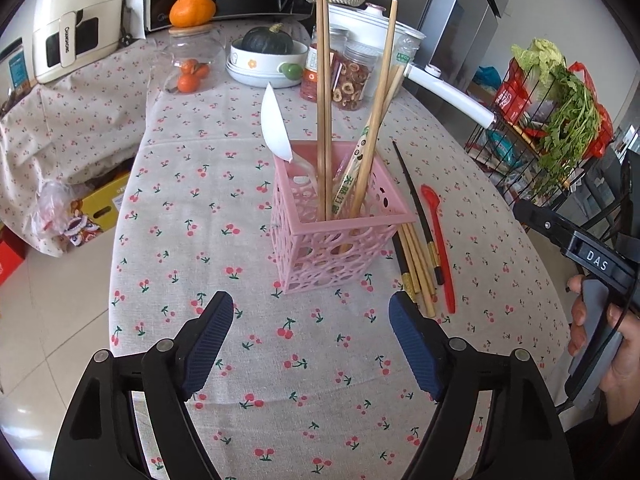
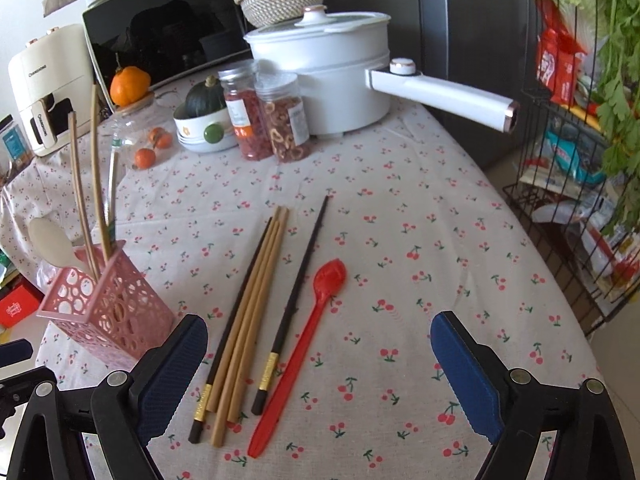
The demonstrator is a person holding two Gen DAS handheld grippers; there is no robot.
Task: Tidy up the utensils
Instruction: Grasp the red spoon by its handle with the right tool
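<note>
Red spoon (image 2: 304,344) seen flat on tablecloth (image 2: 400,240), 6 o'clock of pot (image 2: 320,60), just beside black chopstick (image 2: 296,304). Judged light, stiff, slippery plastic; mid-handle pinch advised. Right gripper (image 2: 320,368) and left gripper (image 1: 312,344) both held apart, nothing gripped. Pink basket (image 1: 340,236) at 9 o'clock of spoon.

My fingers (image 2: 468,376) wear dark blue ribbed rubbery pads, matt. The table (image 2: 420,240) is covered in woven cherry-print cloth. The pink basket (image 1: 336,236) is perforated plastic; the red spoon (image 2: 298,352) glossy plastic; the bamboo chopsticks (image 2: 256,316) pale and matt; the white pot (image 2: 332,76) smooth, shiny.
</note>
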